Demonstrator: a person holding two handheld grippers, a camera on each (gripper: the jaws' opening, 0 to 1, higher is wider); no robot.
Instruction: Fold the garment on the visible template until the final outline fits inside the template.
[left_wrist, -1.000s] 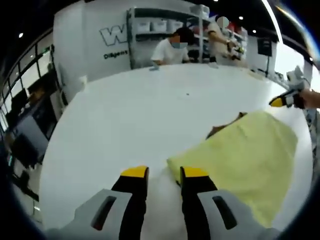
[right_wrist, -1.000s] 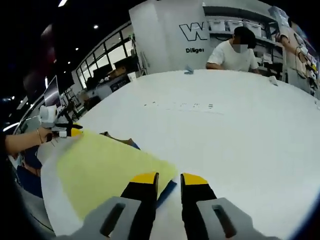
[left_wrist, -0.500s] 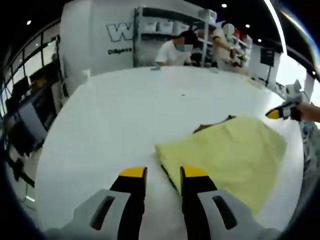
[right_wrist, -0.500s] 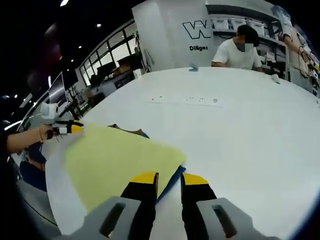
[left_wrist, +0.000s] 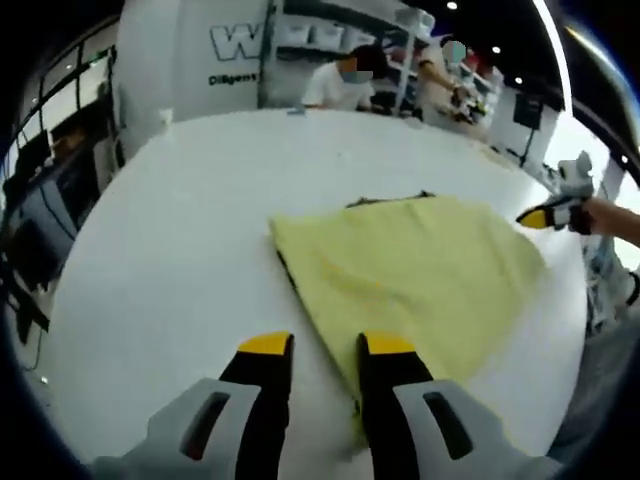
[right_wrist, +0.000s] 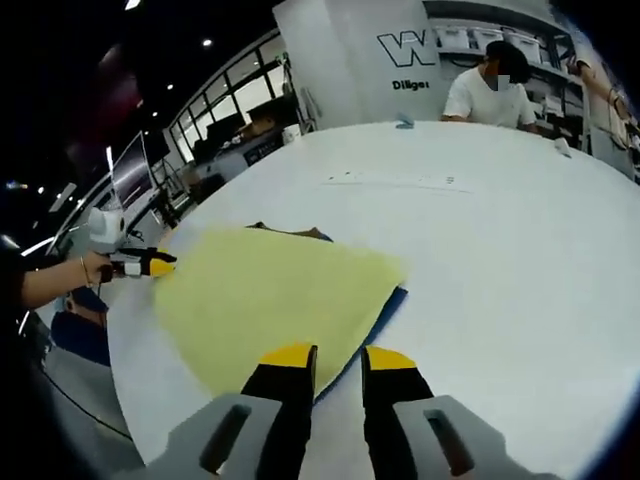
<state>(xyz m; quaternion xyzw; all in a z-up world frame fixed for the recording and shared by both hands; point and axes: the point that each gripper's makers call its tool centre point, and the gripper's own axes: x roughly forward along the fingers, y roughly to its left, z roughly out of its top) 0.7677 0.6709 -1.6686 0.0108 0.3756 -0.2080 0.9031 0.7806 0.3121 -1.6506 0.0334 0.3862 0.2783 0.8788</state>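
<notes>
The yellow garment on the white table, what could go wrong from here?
The yellow garment hides most of the blue template, so its outline may overshoot unnoticed. It lies near the table edge, where a pull by either claw, left or right, could slide it off.

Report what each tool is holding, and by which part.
Nothing, as far as shows. The left tool and right tool stand open at the yellow garment's edges, with no cloth between the jaws.

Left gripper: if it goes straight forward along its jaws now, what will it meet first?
Probably the yellow garment. The left gripper points over its near edge on the white table; its right jaw already overlaps the cloth in the picture, though its height above it is unclear.
</notes>
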